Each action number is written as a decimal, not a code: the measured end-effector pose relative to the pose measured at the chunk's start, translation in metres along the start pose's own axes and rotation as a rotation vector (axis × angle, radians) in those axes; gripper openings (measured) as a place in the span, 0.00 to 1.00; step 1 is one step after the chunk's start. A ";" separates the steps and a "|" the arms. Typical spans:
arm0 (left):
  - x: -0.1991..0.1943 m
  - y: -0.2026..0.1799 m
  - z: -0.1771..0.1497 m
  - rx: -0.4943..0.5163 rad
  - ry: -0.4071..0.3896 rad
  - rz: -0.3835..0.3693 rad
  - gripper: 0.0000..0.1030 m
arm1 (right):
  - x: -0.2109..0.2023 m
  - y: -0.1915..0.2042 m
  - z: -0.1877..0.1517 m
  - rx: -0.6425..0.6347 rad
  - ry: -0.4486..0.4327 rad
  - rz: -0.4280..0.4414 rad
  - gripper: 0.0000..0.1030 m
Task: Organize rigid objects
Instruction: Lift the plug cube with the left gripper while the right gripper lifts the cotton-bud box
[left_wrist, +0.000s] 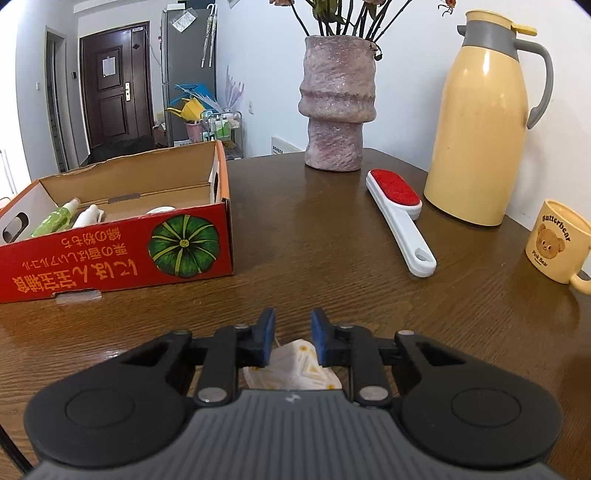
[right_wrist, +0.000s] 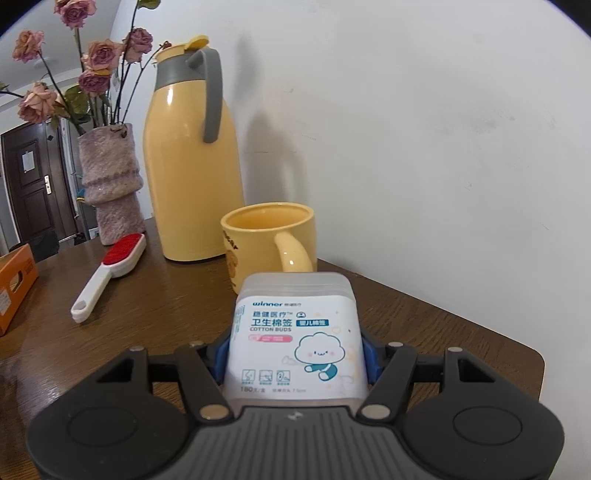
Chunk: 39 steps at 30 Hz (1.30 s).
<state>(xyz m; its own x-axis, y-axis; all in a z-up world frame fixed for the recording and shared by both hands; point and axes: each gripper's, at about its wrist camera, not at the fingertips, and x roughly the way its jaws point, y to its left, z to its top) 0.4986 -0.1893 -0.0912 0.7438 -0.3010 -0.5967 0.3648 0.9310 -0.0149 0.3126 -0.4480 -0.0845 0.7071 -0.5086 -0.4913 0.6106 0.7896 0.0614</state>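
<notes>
My right gripper (right_wrist: 295, 354) is shut on a clear cotton buds box (right_wrist: 295, 339) with a white label, held above the brown table (right_wrist: 166, 314) near its right corner. My left gripper (left_wrist: 293, 332) is open, its blue pads (left_wrist: 266, 332) a small gap apart, above a white face mask (left_wrist: 291, 369) lying on the table under the jaws. A red cardboard box (left_wrist: 118, 254) stands left in the left wrist view with a green bottle (left_wrist: 55, 218), a white bottle (left_wrist: 86, 216) and a white item inside. A red and white lint brush (left_wrist: 399, 214) lies on the table; it also shows in the right wrist view (right_wrist: 110, 269).
A yellow thermos jug (left_wrist: 480, 122) (right_wrist: 192, 166) and a yellow bear mug (left_wrist: 557, 240) (right_wrist: 273, 240) stand by the wall. A stone-look vase (left_wrist: 336, 107) (right_wrist: 110, 184) with dried roses stands at the back. The table's right edge (right_wrist: 532, 369) is close to my right gripper.
</notes>
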 end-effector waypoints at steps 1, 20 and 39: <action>-0.001 0.001 0.000 -0.001 0.000 0.002 0.26 | -0.001 0.001 0.000 -0.001 0.000 0.003 0.62; -0.004 -0.001 -0.023 0.049 0.061 0.052 0.64 | -0.009 0.006 -0.006 -0.014 0.004 0.045 0.62; -0.022 0.004 -0.025 0.031 0.021 0.047 0.52 | -0.015 0.013 -0.005 -0.031 -0.002 0.070 0.62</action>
<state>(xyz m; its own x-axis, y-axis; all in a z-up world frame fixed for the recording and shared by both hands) 0.4696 -0.1741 -0.0983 0.7489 -0.2522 -0.6128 0.3471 0.9370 0.0385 0.3082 -0.4284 -0.0809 0.7485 -0.4525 -0.4847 0.5483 0.8335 0.0685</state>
